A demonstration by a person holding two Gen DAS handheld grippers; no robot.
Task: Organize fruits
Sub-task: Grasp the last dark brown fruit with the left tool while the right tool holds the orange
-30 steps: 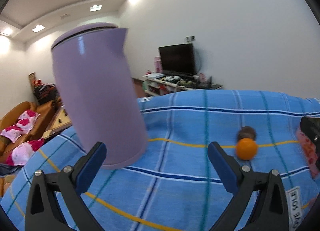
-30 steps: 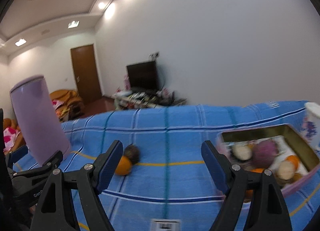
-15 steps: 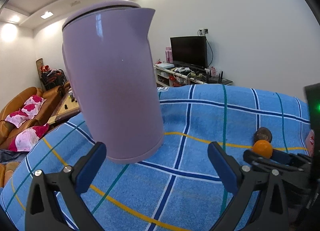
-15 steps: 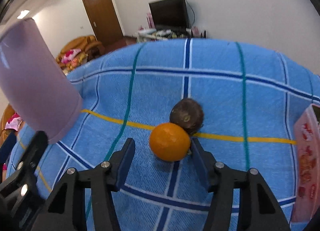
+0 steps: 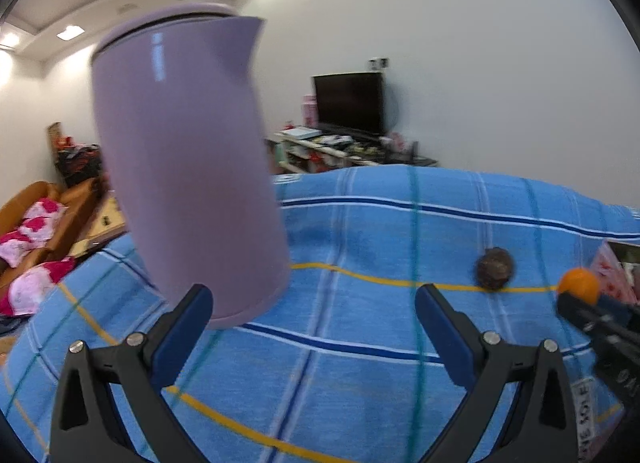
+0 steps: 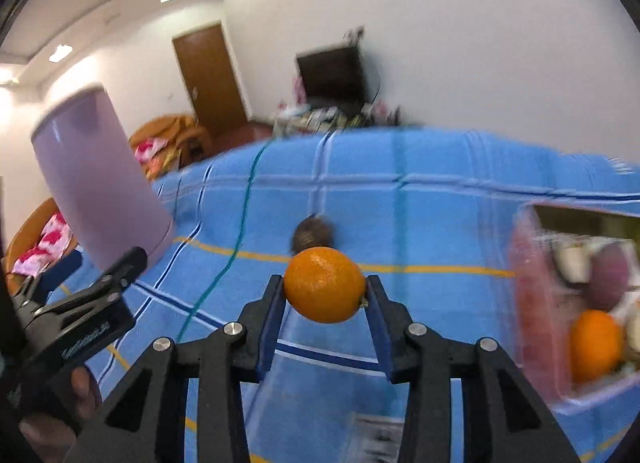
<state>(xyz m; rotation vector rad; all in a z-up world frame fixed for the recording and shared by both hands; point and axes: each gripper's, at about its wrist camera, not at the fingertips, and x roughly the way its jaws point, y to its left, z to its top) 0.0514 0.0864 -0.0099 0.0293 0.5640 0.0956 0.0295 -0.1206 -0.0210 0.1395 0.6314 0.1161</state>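
Surface: a blue checked cloth (image 5: 360, 363) with dark blue, white, teal and yellow lines covers the surface and fills the lower half of both views.
Kettle: a tall lilac kettle (image 5: 188, 167) stands on the cloth, left of centre in the left wrist view and at the far left in the right wrist view.
Right gripper: the right gripper (image 6: 325, 293), low in the middle of its own view, is closing, and its blue pads press both sides of the orange (image 6: 324, 284), which is clear of the cloth.
Brown fruit: a dark brown round fruit (image 6: 313, 233) lies on the cloth just behind the orange, by a yellow line.
Box: a pink box (image 6: 532, 303) sits at the right edge of the right wrist view, with another orange, a purple fruit and pale ones inside.
Left gripper: the left gripper (image 5: 314, 327) has its fingers wide apart with nothing between them, low in its view, in front of the kettle.
Room: white walls, lit ceiling lamps, a dark television (image 5: 347, 103) on a low cluttered stand, a brown door (image 6: 210, 79), and an orange sofa (image 5: 44, 215) with pink patterned cushions at the left edge.
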